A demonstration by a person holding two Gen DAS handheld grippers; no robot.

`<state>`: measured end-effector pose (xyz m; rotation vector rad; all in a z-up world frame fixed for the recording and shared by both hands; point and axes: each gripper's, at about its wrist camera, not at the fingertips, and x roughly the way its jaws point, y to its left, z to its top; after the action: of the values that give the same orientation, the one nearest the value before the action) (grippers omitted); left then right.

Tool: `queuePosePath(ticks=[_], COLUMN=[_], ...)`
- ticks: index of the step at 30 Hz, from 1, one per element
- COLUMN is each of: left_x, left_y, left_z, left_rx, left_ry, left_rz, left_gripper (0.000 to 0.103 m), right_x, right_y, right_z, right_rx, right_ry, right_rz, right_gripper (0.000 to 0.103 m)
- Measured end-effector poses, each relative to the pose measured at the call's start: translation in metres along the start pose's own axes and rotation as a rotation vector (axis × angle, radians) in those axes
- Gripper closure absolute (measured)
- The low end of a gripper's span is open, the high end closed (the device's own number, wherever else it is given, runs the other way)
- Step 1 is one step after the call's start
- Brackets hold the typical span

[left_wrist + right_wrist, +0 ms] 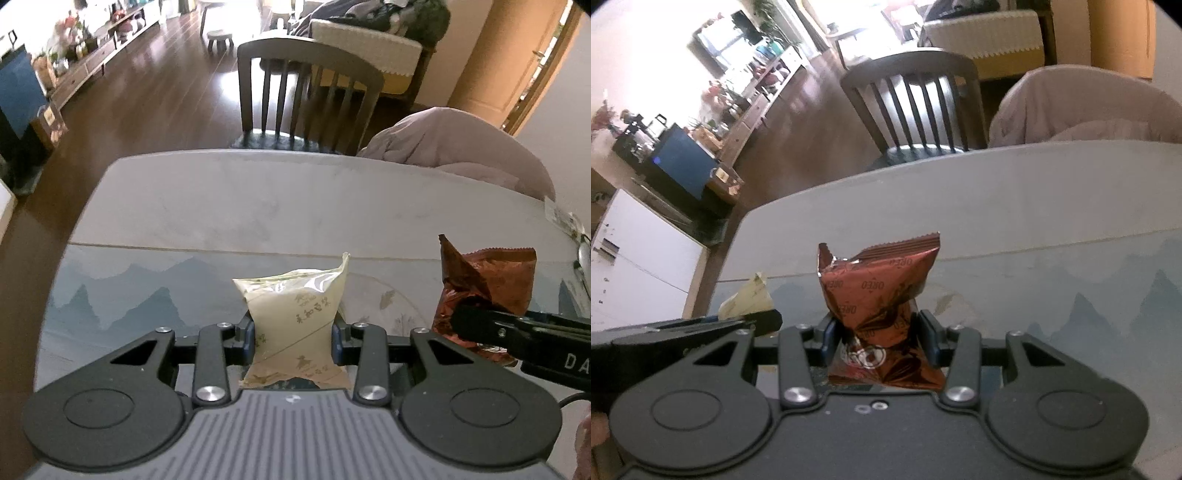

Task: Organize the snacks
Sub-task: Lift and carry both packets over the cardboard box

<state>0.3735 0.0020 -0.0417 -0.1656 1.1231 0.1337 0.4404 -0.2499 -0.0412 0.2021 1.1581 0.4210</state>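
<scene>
Pale packet (295, 317), brown Oreo packet (882, 317), upright.

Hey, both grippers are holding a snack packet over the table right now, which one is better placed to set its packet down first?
Probably the left. The left gripper holds the cream packet facing bare table; the right gripper with the brown Oreo packet sits alongside, equally loaded.

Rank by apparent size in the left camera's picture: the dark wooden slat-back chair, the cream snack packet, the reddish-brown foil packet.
1. Dark wooden slat-back chair.
2 and 3. Cream snack packet and reddish-brown foil packet look alike; the gripper hides parts, so no ranking.
</scene>
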Motion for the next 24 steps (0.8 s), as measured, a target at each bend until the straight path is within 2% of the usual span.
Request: queuePosePath(ticks=[10, 17, 24], left_x=[-0.065, -0.102, -0.119], left_y=[0.021, 0.035, 0.050], left_z=[-0.029, -0.060, -0.095], left_rx=[0.085, 0.137, 0.182], left_ry=[-0.005, 0.000, 0.020], left_rz=[0.001, -0.023, -0.032], left_gripper=[0.067, 0.067, 0.067], right_x=[-0.049, -0.065, -0.072], right_y=[0.037, 0.063, 0.082], right_z=[-0.029, -0.053, -0.082], right_rx=[-0.055, -0.082, -0.093], right_ry=[-0.048, -0.055, -0.034], right_rz=[0.028, 0.043, 0.055], right_gripper=[0.059, 0.059, 0.059])
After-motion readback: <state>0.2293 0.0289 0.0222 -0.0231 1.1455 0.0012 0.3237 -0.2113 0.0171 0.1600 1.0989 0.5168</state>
